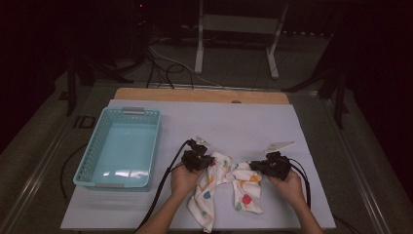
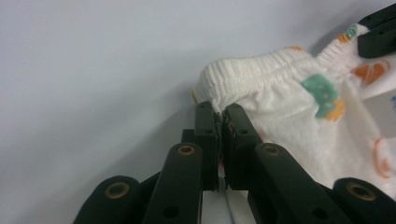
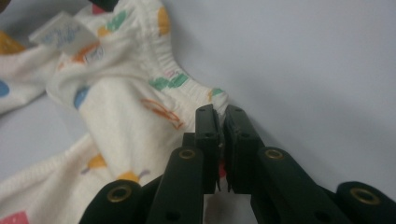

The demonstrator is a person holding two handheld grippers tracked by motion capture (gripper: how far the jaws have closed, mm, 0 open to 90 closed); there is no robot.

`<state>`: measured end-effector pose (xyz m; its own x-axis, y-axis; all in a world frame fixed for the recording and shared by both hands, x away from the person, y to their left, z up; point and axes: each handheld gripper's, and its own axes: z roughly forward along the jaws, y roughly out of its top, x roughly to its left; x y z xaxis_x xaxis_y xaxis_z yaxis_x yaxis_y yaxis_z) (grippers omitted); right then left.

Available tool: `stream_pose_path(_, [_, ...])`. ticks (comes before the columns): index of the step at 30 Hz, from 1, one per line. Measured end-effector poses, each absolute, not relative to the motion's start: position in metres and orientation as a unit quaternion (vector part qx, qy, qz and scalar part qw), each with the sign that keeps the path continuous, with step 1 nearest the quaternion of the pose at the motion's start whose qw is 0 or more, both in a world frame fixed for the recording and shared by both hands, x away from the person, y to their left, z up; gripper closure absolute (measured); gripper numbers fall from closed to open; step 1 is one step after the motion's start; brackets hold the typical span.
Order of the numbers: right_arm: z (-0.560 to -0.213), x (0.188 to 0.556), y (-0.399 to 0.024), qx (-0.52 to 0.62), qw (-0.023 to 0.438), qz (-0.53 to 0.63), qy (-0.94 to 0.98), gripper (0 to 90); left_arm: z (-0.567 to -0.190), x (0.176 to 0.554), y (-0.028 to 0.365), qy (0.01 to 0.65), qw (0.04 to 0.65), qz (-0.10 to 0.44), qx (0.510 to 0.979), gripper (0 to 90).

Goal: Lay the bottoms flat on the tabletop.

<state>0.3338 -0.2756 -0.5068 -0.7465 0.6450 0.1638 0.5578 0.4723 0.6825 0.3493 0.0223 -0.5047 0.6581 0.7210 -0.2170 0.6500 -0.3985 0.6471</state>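
Both jaws clamp the patterned trousers (image 1: 229,187); an apparently empty basket (image 1: 92,156) sits left.

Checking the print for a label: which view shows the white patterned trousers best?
The high view: the whole trousers lie spread between both tongs. The left gripper view and the right gripper view show just pinched waistband corners.

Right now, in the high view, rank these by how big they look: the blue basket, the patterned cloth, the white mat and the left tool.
1. white mat
2. blue basket
3. patterned cloth, bunched, so it would look larger spread out
4. left tool, clamped on the cloth's waistband
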Motion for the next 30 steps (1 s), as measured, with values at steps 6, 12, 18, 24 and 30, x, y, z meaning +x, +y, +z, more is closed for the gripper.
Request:
stream_pose_path(6, [-0.486, 0.349, -0.281, 0.373, 0.102, 0.412, 0.825, 85.0, -0.490, 0.359, 0.032, 0.444, 0.399, 0.076, 0.799, 86.4])
stream_pose_path(12, [-0.468, 0.381, -0.278, 0.385, 0.138, 0.417, 0.812, 85.1, -0.466, 0.387, 0.028, 0.463, 0.410, 0.122, 0.776, 86.2])
stream_pose_path(18, [-0.464, 0.412, -0.279, 0.418, 0.157, 0.411, 0.795, 64.7, -0.464, 0.407, 0.024, 0.485, 0.395, 0.132, 0.769, 65.1])
stream_pose_path(24, [-0.473, 0.401, -0.288, 0.422, 0.124, 0.409, 0.800, 60.7, -0.476, 0.396, 0.030, 0.478, 0.385, 0.118, 0.781, 60.3])
stream_pose_path(30, [-0.476, 0.378, -0.298, 0.413, 0.110, 0.417, 0.802, 58.2, -0.478, 0.378, 0.038, 0.459, 0.390, 0.111, 0.791, 57.8])
